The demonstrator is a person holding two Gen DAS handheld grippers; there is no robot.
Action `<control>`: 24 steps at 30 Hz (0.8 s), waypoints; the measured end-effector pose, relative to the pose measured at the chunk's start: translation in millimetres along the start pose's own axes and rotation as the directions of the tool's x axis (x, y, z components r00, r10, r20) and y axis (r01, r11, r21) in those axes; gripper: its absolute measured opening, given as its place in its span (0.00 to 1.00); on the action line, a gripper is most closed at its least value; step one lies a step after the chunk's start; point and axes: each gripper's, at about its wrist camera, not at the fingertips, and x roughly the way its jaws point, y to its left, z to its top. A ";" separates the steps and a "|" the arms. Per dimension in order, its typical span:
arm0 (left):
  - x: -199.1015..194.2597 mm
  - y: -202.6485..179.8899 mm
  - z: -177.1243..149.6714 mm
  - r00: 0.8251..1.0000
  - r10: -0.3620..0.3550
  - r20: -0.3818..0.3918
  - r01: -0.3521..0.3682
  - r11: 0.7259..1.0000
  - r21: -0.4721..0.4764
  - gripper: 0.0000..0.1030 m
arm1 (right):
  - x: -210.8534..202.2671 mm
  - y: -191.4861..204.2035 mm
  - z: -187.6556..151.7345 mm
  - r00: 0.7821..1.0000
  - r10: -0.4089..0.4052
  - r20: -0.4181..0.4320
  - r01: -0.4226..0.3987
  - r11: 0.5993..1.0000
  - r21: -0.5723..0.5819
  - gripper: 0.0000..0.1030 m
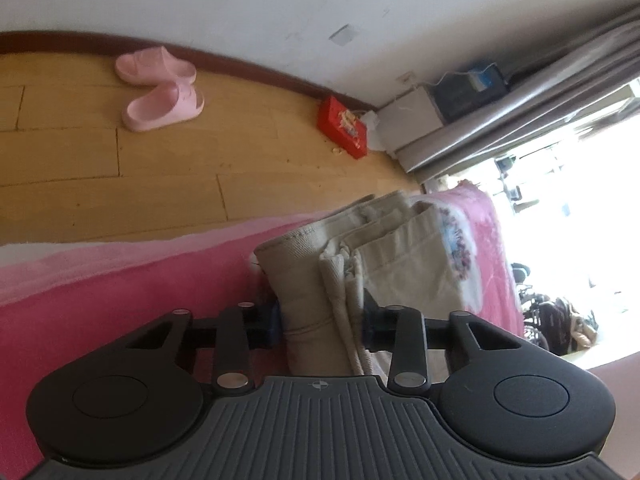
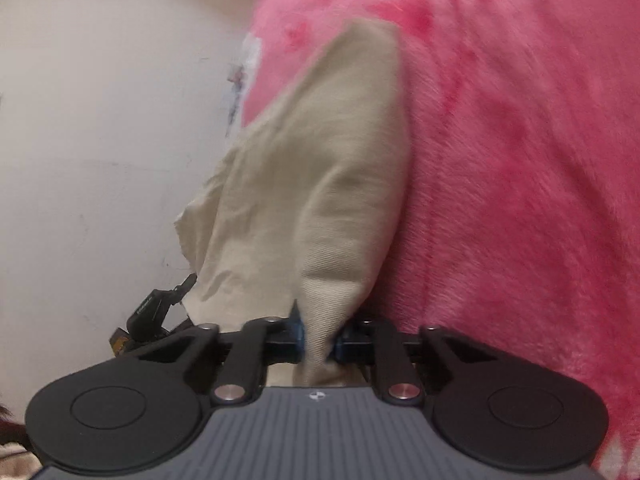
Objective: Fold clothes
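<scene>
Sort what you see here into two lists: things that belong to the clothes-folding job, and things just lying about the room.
Part of the job:
beige trousers
left claw, shut on them
right claw, shut on them
pink blanket beneath

Lying about:
pink slippers
red box
grey curtain

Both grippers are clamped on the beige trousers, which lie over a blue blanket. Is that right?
Not quite: the blanket is pink, as the right wrist view shows. Left gripper and right gripper do clamp the beige trousers.
</scene>
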 end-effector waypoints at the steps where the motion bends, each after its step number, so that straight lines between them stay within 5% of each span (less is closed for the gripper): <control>1: -3.2 -3.5 0.1 1.000 -0.013 0.007 0.013 1.000 -0.001 0.31 | -4.5 4.6 2.0 1.000 0.010 0.013 -0.010 1.000 -0.011 0.12; 10: -18.0 -59.0 -24.0 0.979 -0.188 -0.085 0.192 0.980 0.052 0.29 | -82.7 23.6 4.9 0.992 -0.001 0.124 0.008 0.998 -0.057 0.09; 13: -9.5 -74.8 -54.8 0.954 -0.235 -0.186 0.253 0.964 0.083 0.29 | -128.3 25.5 -8.2 0.986 -0.050 0.161 0.063 0.995 -0.072 0.09; 16: 0.5 -86.9 -96.3 0.910 -0.266 -0.318 0.313 0.943 0.109 0.29 | -181.0 19.8 -35.1 0.969 -0.122 0.213 0.136 0.989 -0.054 0.09; 20: 10.1 -91.0 -146.4 0.849 -0.227 -0.478 0.357 0.912 0.203 0.29 | -257.5 -13.1 -83.1 0.941 -0.215 0.262 0.212 0.976 0.040 0.09; 24: 19.8 -78.3 -162.0 0.852 -0.138 -0.504 0.329 0.891 0.312 0.34 | -268.0 -70.3 -115.6 0.922 -0.328 0.208 0.289 0.937 0.199 0.24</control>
